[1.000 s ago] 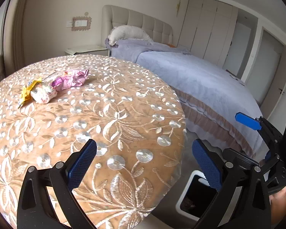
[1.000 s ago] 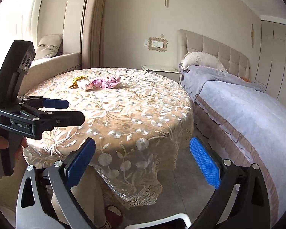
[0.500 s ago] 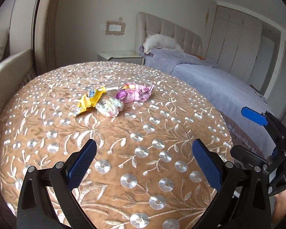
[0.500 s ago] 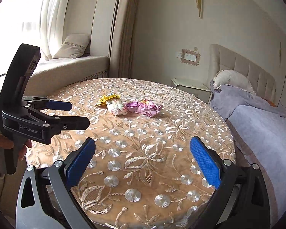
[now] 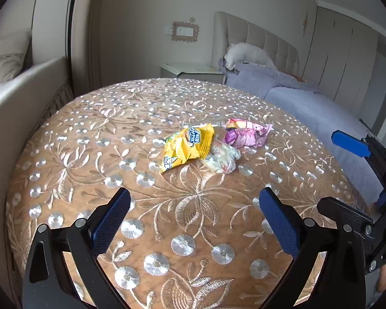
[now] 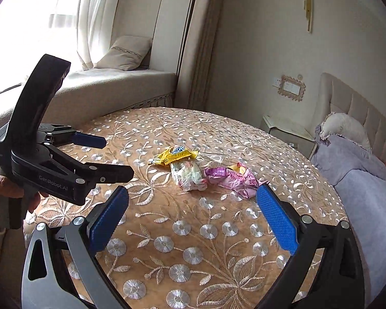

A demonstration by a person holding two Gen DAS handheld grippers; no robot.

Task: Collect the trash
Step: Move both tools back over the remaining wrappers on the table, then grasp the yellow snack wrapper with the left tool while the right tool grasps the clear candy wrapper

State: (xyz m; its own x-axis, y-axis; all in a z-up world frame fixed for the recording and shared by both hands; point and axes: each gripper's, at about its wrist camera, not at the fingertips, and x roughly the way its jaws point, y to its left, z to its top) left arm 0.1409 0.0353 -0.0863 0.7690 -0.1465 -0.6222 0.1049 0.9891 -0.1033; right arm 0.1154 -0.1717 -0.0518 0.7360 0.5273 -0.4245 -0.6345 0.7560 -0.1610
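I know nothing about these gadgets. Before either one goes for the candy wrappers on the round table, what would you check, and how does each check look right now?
1. Left hand-held gripper open and empty: ok.
2. Right hand-held gripper open and empty: ok.
3. Trash within view: ok. The yellow wrapper, pale crumpled wrapper and purple wrapper lie bunched together.
4. One wrapper separable from the others: not ok, they touch or overlap.
5. Path across the embroidered tablecloth unobstructed: ok.
6. Bin ready to receive trash: cannot tell, none is in view.
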